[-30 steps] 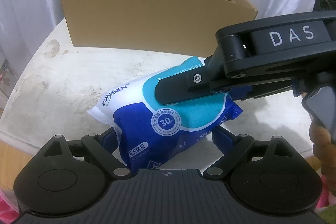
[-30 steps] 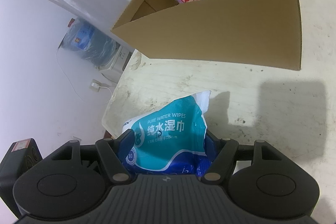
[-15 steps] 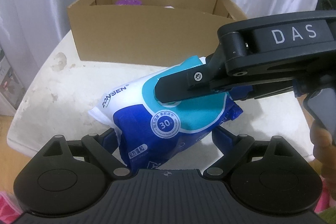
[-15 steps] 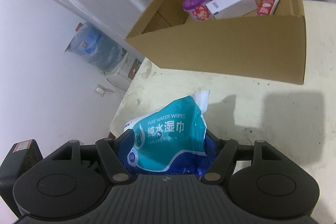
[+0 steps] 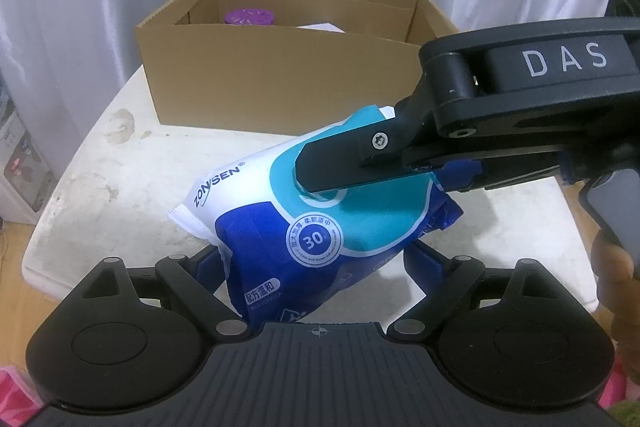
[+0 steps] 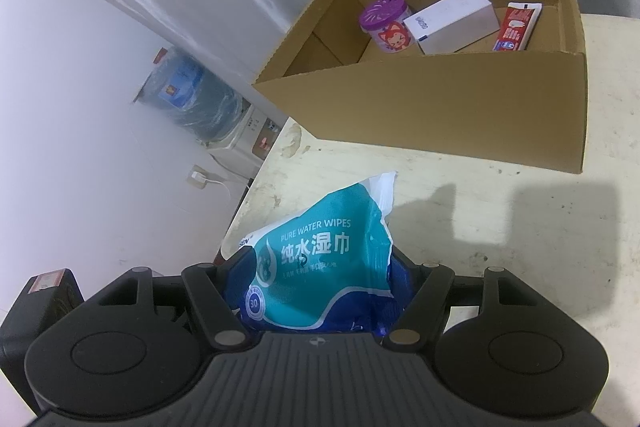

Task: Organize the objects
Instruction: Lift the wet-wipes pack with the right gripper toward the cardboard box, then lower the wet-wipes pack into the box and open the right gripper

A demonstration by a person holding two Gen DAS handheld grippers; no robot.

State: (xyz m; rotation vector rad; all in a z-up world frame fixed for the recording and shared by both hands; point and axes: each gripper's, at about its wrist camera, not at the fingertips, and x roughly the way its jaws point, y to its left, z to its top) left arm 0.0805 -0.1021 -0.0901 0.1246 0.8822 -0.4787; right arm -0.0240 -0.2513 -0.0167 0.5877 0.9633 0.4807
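Above the near half of the pale table [image 5: 100, 187], in front of the cardboard box [image 5: 280, 79], one pack of wet wipes [image 5: 304, 227] hangs clear of the surface, tilted, gripped from two sides. The left gripper [image 5: 316, 263] has its jaws clamped across the pack's lower, dark-blue end; the right gripper [image 6: 316, 279] reaches in from the right edge and is clamped over the upper teal part, one black finger [image 5: 352, 163] lying flat across the printed face. The pack looks soft and pillowy — a filled plastic pouch that dents under the pads and sags between the two holds, so it will likely bend rather than stay flat. Its film looks glossy and probably slick, and the contents damp and moderately heavy for the size. The thick middle of the body seems the safest place to hold; the thin crimped seams at either end would likely slip or tear. The box sits at the far edge of the table, open on top, and holds three things: one purple-lidded round tub [image 6: 386, 25], one white carton [image 6: 452, 21] and one red sachet [image 6: 518, 27] — all toward its back wall, leaving bare floor at the front. One hand [image 5: 612, 263] shows at the right gripper's handle.
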